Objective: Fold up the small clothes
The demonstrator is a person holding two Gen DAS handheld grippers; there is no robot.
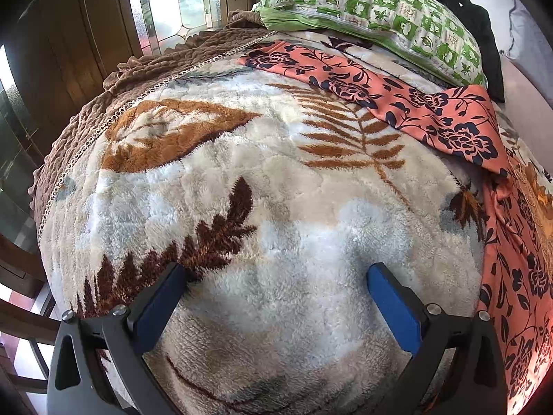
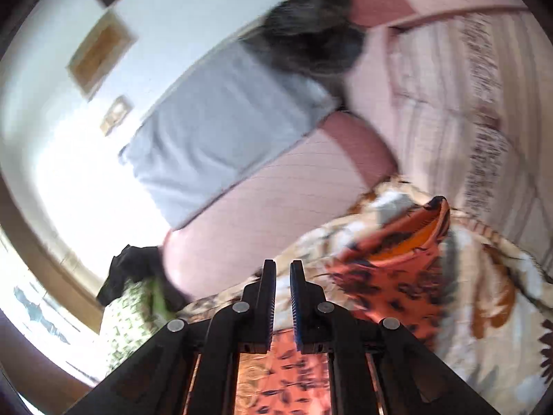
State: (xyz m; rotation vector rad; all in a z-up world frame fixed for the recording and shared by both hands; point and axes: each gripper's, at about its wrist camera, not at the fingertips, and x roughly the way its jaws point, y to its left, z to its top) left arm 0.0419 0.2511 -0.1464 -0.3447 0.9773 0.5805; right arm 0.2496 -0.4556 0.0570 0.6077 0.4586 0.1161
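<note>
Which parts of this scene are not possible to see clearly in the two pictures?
- Right wrist view: motion blur hides whether the right gripper pinches the coral floral-print cloth.
- Left wrist view: the same cloth runs past the right edge; its full shape is cut off.
- Black garment: partly behind the green-and-white patterned pillow.

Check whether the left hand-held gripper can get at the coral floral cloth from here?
Probably yes. The left hand-held gripper is open over bare fleece blanket, and nothing lies between it and the coral floral cloth ahead on its right.
</note>
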